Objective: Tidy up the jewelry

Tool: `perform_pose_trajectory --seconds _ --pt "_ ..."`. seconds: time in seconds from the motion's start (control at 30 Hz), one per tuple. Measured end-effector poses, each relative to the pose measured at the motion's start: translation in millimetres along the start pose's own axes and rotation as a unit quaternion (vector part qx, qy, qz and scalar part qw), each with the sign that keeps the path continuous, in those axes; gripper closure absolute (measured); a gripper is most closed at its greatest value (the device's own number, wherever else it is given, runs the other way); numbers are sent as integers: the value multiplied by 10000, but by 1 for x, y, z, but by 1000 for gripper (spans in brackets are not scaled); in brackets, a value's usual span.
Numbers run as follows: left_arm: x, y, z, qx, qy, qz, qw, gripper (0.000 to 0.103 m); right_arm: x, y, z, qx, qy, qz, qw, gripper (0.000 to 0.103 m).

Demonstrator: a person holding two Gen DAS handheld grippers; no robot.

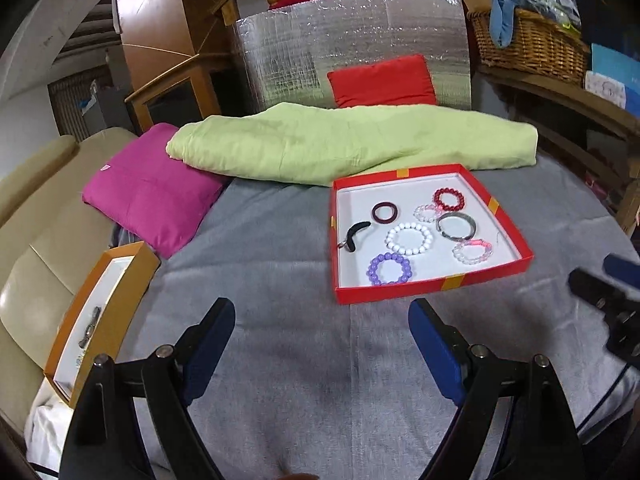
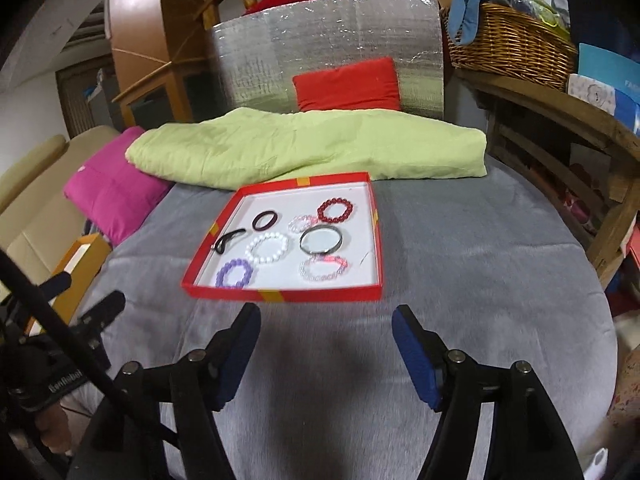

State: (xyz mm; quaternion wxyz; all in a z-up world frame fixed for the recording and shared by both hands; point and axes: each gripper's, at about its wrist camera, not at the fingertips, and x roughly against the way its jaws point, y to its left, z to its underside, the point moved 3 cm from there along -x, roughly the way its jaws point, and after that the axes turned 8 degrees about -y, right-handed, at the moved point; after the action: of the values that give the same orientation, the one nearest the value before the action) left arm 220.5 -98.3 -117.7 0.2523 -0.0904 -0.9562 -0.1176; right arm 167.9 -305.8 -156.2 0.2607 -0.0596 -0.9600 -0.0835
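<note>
Both the left gripper [image 1: 322,326] and the right gripper [image 2: 326,332] hover wide and empty; the red tray [image 2: 280,295] of bracelets lies directly ahead, nearer the right gripper.

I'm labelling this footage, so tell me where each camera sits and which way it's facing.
Left wrist: on the left gripper, open, looking forward over the grey cloth at the red tray; the right gripper shows at right.
Right wrist: on the right gripper, open, facing the same tray; the left gripper shows at left.
Shared: tray, bracelets, green blanket.
</note>
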Motion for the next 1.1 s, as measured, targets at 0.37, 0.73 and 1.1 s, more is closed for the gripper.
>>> perform_pose_trajectory --seconds 0.37,0.73,1.1 --pt "-22 -10 6 -13 112 171 9998 14 -25 -3 5 -11 23 115 9999 31" --pt "-30 -8 6 98 176 81 9998 14 -33 -10 5 -55 22 179 9998 31" --pt "-32 -10 6 87 195 79 9997 14 -31 -7 5 8 -29 170 9999 31"
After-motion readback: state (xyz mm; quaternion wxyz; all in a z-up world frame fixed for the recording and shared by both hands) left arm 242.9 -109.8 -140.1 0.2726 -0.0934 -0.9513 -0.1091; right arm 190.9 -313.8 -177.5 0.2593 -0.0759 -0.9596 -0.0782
